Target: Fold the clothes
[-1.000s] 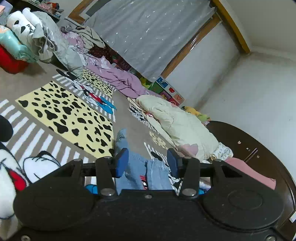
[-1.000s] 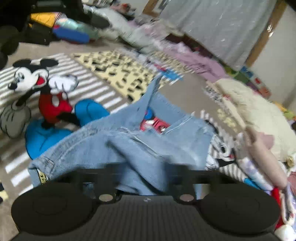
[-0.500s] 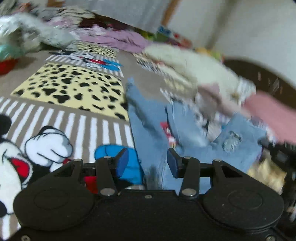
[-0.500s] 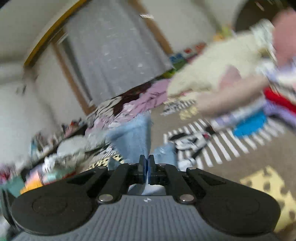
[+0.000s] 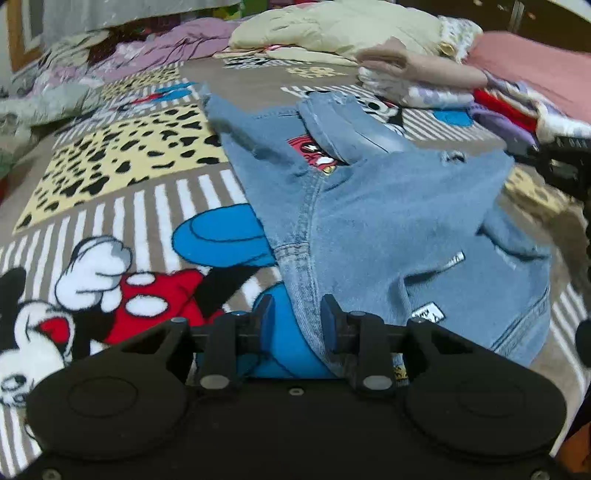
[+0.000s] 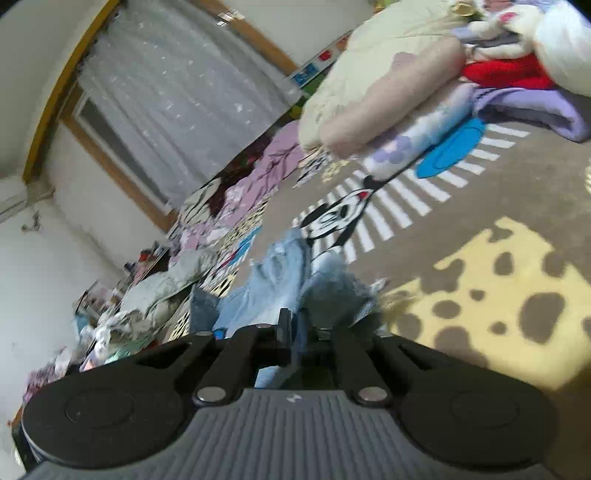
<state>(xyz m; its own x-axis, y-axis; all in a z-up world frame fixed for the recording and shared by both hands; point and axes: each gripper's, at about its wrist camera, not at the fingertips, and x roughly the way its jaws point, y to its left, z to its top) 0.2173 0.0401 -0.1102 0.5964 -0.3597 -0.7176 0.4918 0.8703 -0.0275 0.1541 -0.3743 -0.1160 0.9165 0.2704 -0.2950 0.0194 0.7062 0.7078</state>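
A pair of light blue jeans (image 5: 388, 206) lies partly folded on a cartoon-print blanket (image 5: 122, 177), legs pointing away. My left gripper (image 5: 295, 314) is open, low over the jeans' near left edge, with the denim seam between its fingers. My right gripper (image 6: 297, 325) is nearly closed, with a fold of the jeans (image 6: 280, 280) pinched between its fingers. The right gripper also shows as a dark shape at the right edge of the left wrist view (image 5: 569, 166).
Stacks of folded clothes (image 5: 461, 88) and a cream quilt (image 5: 340, 26) lie at the far right. Loose purple and grey garments (image 5: 147, 48) pile along the far left. A curtained window (image 6: 177, 96) is beyond. The blanket's yellow spotted patch (image 6: 498, 306) lies right of the right gripper.
The left gripper has dropped lower and closer to the jeans' near edge. The right gripper has swung down toward the blanket while holding denim, and the jeans are now folded over.
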